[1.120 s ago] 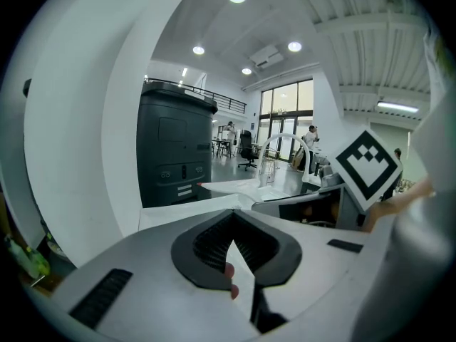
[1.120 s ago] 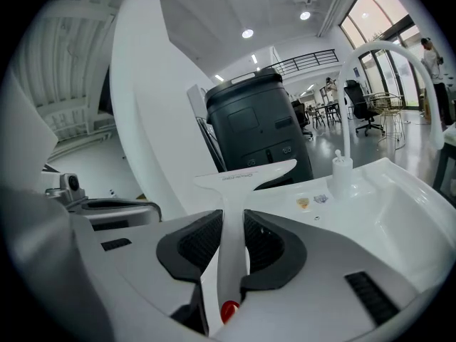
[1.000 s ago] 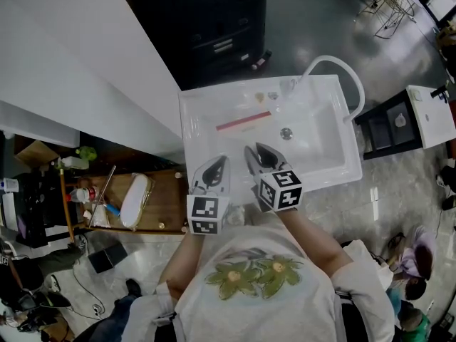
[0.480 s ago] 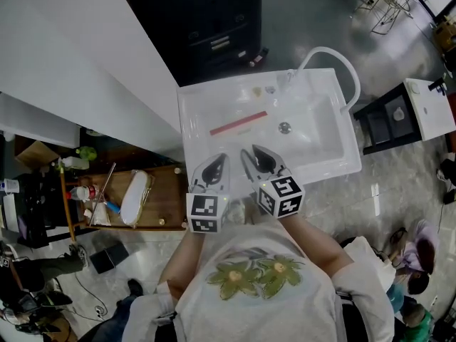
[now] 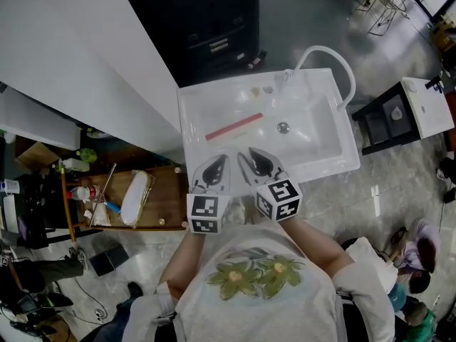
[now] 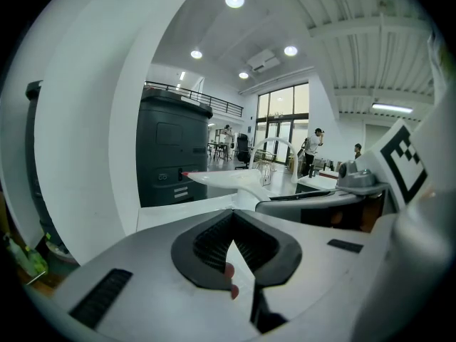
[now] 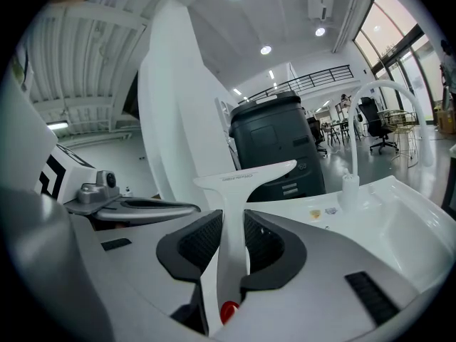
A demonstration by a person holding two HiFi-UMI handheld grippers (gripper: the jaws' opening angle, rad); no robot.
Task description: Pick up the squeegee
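Nearest the person's chest, the two grippers are held side by side above the front rim of a white sink (image 5: 335, 164). The left gripper (image 6: 234, 216) is seen clenched, its dark pads brought together at the tips with nothing caught between them. Just to its right, the right gripper (image 7: 233, 219) is closed on the squeegee (image 7: 239, 182), whose white handle is pinched upright between the two ribbed pads. The T-shaped head is carried beyond the jaw tips, and in the head view its red blade edge is shown lying across above the basin, left of the drain (image 5: 283, 127). From the left gripper view the same head is seen edge-on, with its red tip turned to the left. At the far rim of the sink, a white arched faucet (image 5: 335, 57) is mounted. Farther off, a dark cabinet (image 5: 214, 27) is set on the grey floor.
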